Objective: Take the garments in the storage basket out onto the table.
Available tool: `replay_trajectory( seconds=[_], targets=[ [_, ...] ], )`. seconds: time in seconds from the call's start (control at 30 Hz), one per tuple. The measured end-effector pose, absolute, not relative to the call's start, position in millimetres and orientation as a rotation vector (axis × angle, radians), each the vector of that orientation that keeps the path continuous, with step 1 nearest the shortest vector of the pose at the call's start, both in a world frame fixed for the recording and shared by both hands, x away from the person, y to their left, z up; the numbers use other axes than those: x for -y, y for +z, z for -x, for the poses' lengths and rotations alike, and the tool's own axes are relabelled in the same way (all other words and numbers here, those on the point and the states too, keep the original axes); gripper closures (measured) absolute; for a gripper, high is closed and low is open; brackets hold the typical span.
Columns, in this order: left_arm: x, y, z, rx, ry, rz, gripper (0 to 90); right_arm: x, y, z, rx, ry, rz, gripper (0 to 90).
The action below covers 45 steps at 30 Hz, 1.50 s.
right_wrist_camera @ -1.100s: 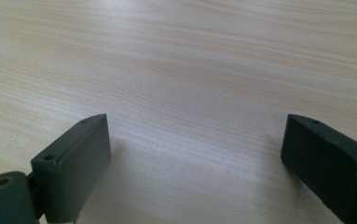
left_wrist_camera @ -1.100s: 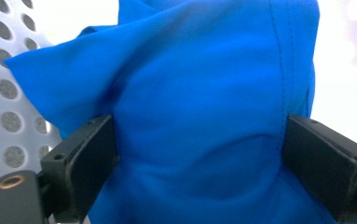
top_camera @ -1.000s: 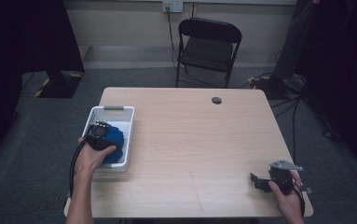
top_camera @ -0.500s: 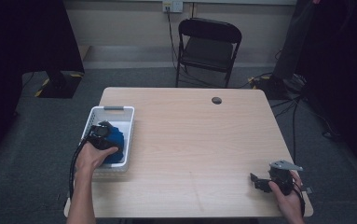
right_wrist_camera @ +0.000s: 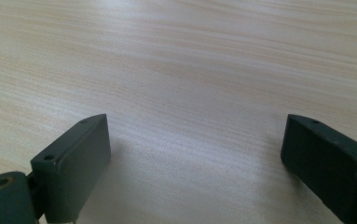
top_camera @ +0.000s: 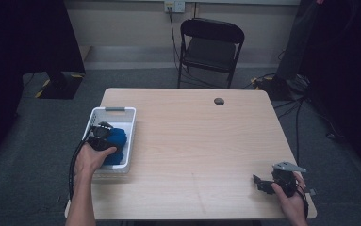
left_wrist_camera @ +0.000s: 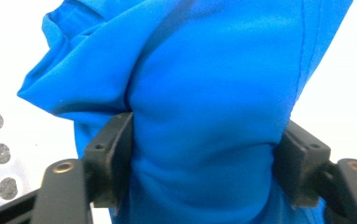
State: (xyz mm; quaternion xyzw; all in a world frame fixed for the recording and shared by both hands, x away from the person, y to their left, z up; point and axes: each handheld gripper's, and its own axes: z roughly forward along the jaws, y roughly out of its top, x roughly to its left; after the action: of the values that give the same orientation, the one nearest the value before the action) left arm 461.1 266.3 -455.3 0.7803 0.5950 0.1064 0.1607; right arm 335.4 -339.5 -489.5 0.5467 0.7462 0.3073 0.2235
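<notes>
A crumpled blue cloth [top_camera: 118,139] lies in a white perforated basket [top_camera: 114,110] at the table's left edge. My left gripper [top_camera: 102,134] reaches down into the basket. In the left gripper view the cloth [left_wrist_camera: 204,84] bulges between the two black pads [left_wrist_camera: 111,154], which press into it from both sides; the jaws have just been closing on it. My right gripper [top_camera: 259,182] rests low over the bare wood near the table's front right corner. Its jaws stand wide apart in the right gripper view [right_wrist_camera: 195,154] with nothing between them.
The light wooden table [top_camera: 192,141] has a small dark round cap [top_camera: 219,101] near its far edge. A black folding chair [top_camera: 209,47] stands behind the table. Dark equipment and cables lie on the floor at the right [top_camera: 305,89].
</notes>
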Motion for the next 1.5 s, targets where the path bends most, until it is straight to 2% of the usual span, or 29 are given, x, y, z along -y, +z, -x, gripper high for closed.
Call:
replay_trajectory(
  seconds=[0.13, 0.43, 0.93, 1.5],
  targets=[
    [-268.8, -454.6, -458.7, -1.707, 0.327, -2.196, 39.0, 339.5, -489.5, -335.4, -2.060, 0.848, -1.509, 7.3],
    [-270.2, -453.0, -457.2, -1.704, 0.327, -2.173, 45.1, 339.5, -489.5, -335.5, -2.060, 0.848, -1.509, 7.3],
    [-272.7, -451.1, -455.2, -1.700, 0.315, -2.143, 48.8, 339.5, -489.5, -335.5, -2.060, 0.848, -1.509, 7.3],
    [-271.6, -441.7, -448.5, -1.640, 0.377, -2.116, 49.5, 339.5, -489.5, -335.5, -2.060, 0.848, -1.509, 7.3]
  ],
)
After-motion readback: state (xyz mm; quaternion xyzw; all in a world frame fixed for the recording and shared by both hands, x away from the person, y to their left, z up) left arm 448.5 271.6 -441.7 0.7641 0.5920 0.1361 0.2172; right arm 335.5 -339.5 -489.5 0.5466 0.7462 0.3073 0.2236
